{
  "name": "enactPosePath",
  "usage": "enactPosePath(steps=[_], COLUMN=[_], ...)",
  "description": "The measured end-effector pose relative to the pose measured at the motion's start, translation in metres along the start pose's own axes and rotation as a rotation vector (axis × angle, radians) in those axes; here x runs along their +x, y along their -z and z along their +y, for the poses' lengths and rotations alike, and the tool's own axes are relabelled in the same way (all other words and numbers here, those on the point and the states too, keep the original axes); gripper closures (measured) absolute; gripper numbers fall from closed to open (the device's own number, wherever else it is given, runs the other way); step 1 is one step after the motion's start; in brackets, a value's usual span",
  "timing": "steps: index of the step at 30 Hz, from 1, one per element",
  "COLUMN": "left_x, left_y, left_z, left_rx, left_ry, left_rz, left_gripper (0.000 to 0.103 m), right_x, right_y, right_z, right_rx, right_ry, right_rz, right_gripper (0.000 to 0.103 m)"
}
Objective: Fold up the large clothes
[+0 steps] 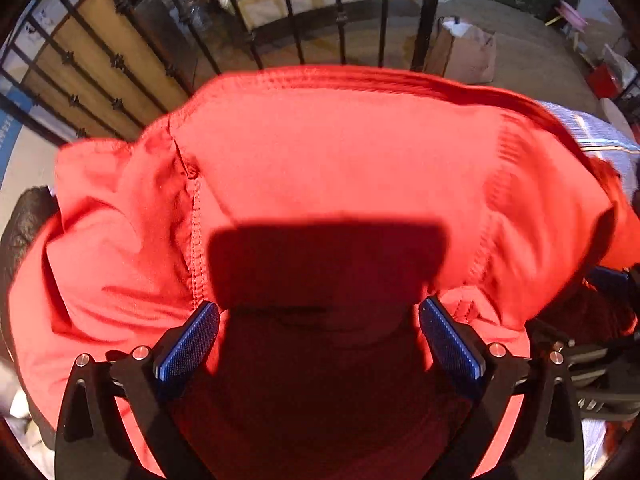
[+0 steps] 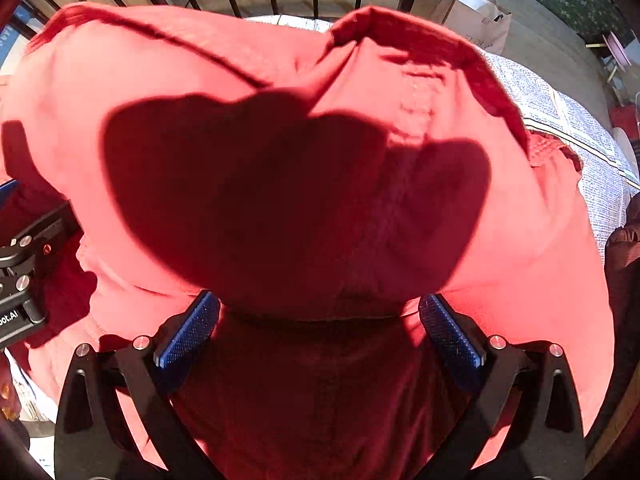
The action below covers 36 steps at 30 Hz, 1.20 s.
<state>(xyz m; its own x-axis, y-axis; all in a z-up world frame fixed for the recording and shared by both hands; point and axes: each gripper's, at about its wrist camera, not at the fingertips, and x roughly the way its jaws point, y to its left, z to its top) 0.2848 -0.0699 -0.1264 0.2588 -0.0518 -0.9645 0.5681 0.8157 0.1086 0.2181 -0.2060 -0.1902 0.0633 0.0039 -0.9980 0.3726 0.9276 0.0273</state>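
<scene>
A large red garment (image 1: 320, 168) fills most of both wrist views, bunched and rumpled in bright sun, with stitched seams and a ribbed band along its far edge. In the left wrist view, the left claw (image 1: 319, 336) has its two blue-padded fingers (image 1: 188, 344) spread wide apart, nothing pinched between them; the red cloth lies under and ahead of them, darkened by the claw's own blocky shadow. In the right wrist view, the right claw (image 2: 319, 332) is likewise spread wide, its blue pads (image 2: 452, 340) apart over the same garment (image 2: 200, 80), with a broad rounded shadow across the fabric (part of the other tool's black body shows at the left edge). The garment rests on a pale patterned cover (image 2: 568, 120), visible at right. Beyond stands a black iron railing (image 1: 288, 12), and a brown paper bag (image 1: 464, 52) sits on the floor behind it.
</scene>
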Motion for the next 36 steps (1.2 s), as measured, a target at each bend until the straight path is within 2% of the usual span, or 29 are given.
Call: enactPosePath(steps=[2,5,8,10,11,14,17,19,22,24,29,36], left_x=[-0.017,-0.054,-0.085,-0.090,-0.088,-0.073,-0.056,-0.043,-0.029,-0.017,0.009,0.026], left_y=[0.008,0.025,0.051,0.064,0.072,0.084,0.078,0.073,0.064,0.061,0.059,0.051], left_z=[0.007,0.027,0.058,0.076,0.087,0.112,0.120,0.121,0.119,0.122,0.134,0.133], left_rx=[-0.011,-0.062,-0.140,-0.174,-0.185,-0.202,-0.191,-0.174,-0.192,-0.218,-0.239,-0.252], left_ry=[0.032,0.069,0.101,0.077,0.041,-0.020,-0.033,-0.062,-0.080,-0.051,0.034,0.029], left_rz=[-0.037,-0.114,-0.169,-0.179,-0.166,-0.106,-0.071,-0.030,0.009,0.040,0.107,0.128], left_gripper=[0.006,0.006,0.006,0.006,0.006,0.006,0.005,0.005,0.004,0.004,0.004,0.004], right_x=[-0.011,-0.050,-0.087,-0.105,-0.109,-0.106,-0.086,-0.074,-0.051,-0.038,-0.013,0.009], right_y=[0.002,0.021,0.043,0.063,0.070,0.087,0.095,0.090,0.082,0.075,0.063,0.047], right_z=[-0.003,-0.012,-0.028,-0.044,-0.052,-0.072,-0.081,-0.077,-0.070,-0.067,-0.073,-0.074], right_rx=[0.006,0.031,0.050,0.070,0.083,0.112,0.114,0.088,0.045,0.039,0.078,0.075], right_ry=[-0.029,-0.091,-0.104,-0.117,-0.120,-0.127,-0.128,-0.093,-0.014,0.007,-0.048,-0.060], right_rz=[-0.026,-0.161,-0.255,-0.264,-0.265,-0.229,-0.182,-0.151,-0.044,-0.017,0.071,0.149], right_gripper=[0.005,0.006,0.006,0.006,0.006,0.006,0.006,0.005,0.004,0.004,0.004,0.004])
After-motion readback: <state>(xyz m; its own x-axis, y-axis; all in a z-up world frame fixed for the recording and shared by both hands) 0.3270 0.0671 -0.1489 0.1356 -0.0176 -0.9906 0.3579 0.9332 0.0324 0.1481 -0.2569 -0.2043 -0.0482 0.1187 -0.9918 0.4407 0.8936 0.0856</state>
